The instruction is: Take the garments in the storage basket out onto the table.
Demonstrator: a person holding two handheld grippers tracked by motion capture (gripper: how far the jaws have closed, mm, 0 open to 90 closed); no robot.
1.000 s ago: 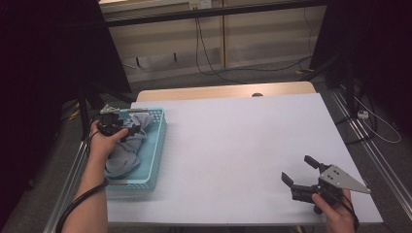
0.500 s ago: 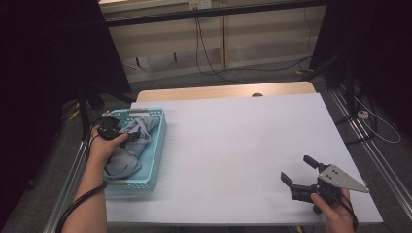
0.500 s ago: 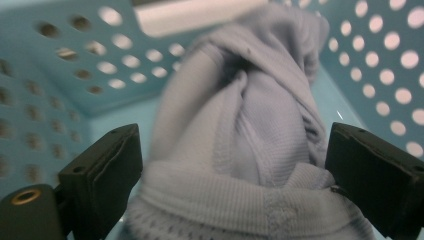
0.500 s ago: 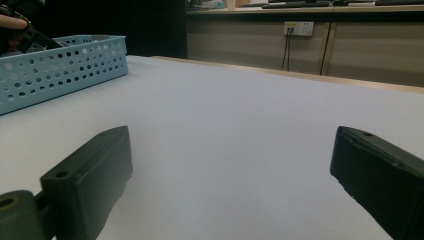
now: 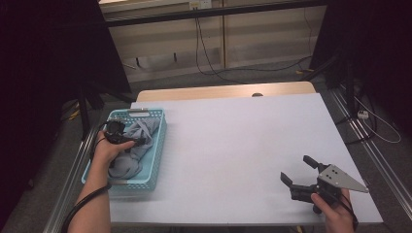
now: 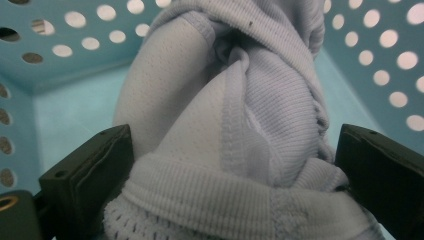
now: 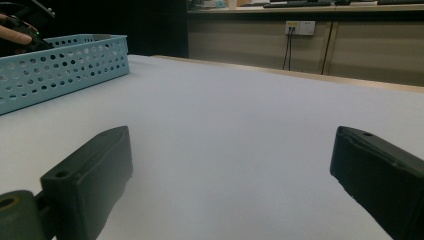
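Observation:
A pale grey-lilac cloth (image 5: pixel 137 147) lies bunched in a light blue perforated basket (image 5: pixel 161 138) at the table's left edge. My left gripper (image 5: pixel 135 142) reaches down into the basket, a hand wrapped around its body. In the left gripper view its jaws stand wide apart with the ribbed cloth (image 6: pixel 240 125) bulging between them, so the left gripper (image 6: pixel 232 162) is open around the fabric. My right gripper (image 5: pixel 297 169) hovers open near the table's front right corner, and nothing lies between the jaws of the right gripper (image 7: pixel 230 170).
The white table top (image 5: pixel 243 141) stretches between basket and right gripper, with a wooden strip along its far edge. In the right gripper view the basket (image 7: pixel 60 65) stands far left. Metal rails run along both table sides; cables lie on the floor beyond.
The left hand has sunk slightly toward the cloth in the basket. The right gripper has stayed in place.

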